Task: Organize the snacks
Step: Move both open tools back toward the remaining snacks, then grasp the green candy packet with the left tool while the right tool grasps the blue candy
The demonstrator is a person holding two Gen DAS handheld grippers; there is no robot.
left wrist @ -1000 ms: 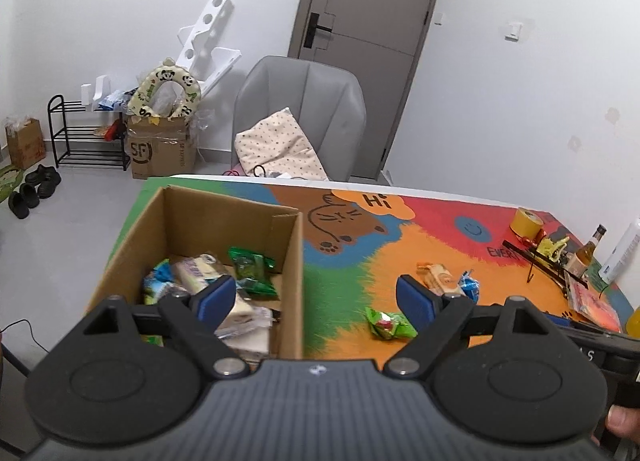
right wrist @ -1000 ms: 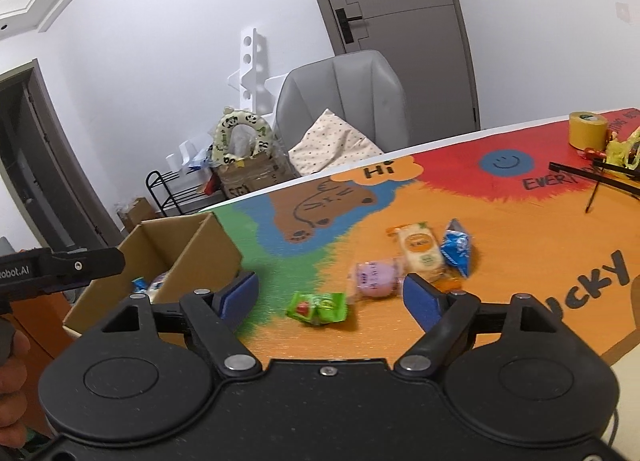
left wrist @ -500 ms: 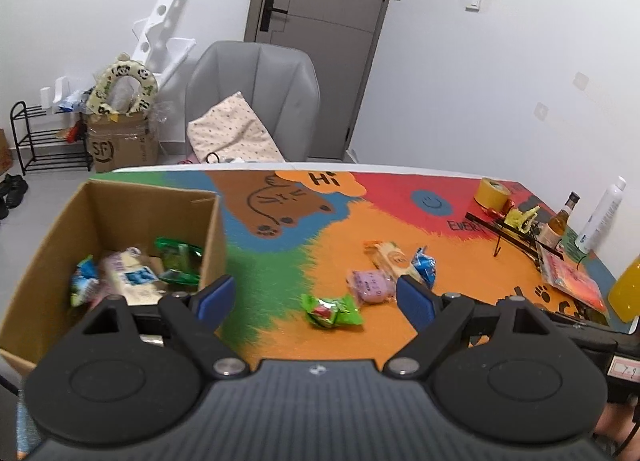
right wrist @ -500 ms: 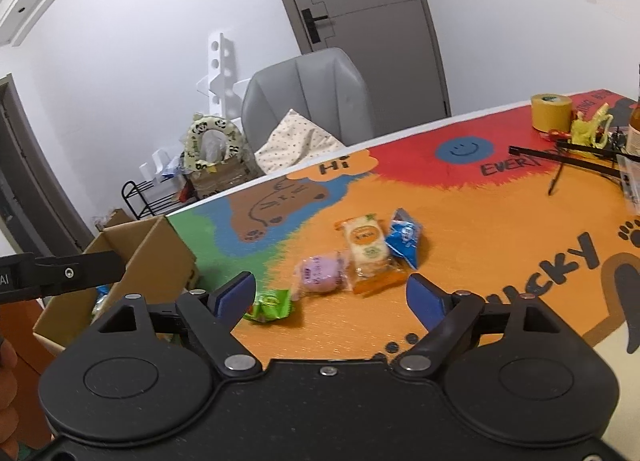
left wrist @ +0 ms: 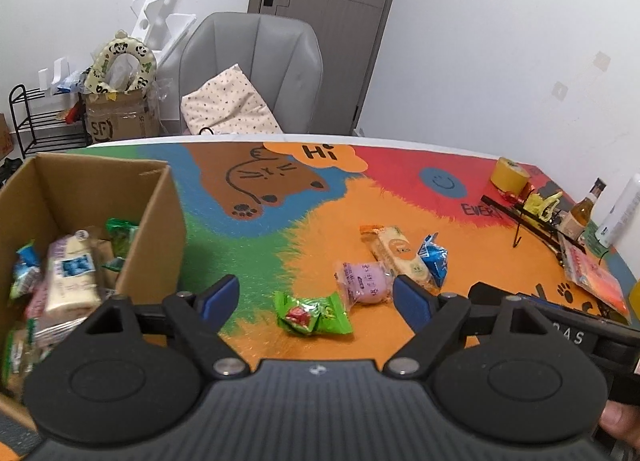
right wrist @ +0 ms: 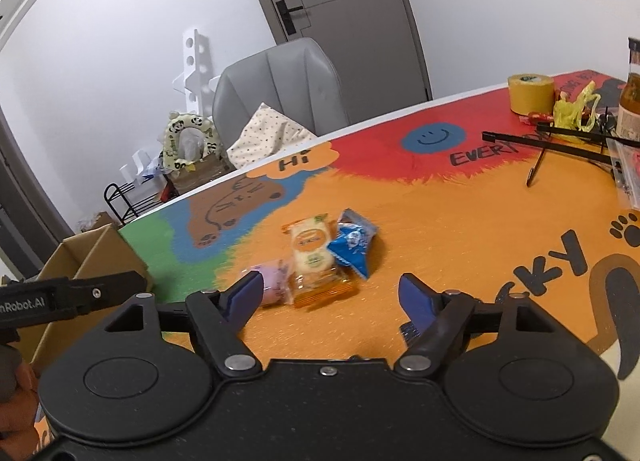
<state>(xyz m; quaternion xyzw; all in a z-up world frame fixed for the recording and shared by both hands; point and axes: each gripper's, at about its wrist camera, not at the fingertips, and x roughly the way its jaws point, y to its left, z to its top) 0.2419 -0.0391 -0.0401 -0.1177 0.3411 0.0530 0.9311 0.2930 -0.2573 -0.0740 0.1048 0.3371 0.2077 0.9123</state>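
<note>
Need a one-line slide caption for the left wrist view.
Left gripper, jaws closing with nothing between the pads, above a green snack packet beside the part-filled cardboard box.

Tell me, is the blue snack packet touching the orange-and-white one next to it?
Touching. The right wrist view shows the blue packet lying against the orange-and-white packet, edges overlapping, no table visible between them.

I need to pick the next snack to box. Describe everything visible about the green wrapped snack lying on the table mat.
The green wrapped snack is a small, glossy plastic pillow pack with crimped ends and a red picture on its face. It looks sealed and slightly crumpled, lying flat on the orange part of the colourful table mat. It sits apart from the open cardboard box, close beside the purple wrapped snack; whether they touch is unclear. No gripper touches it.
</note>
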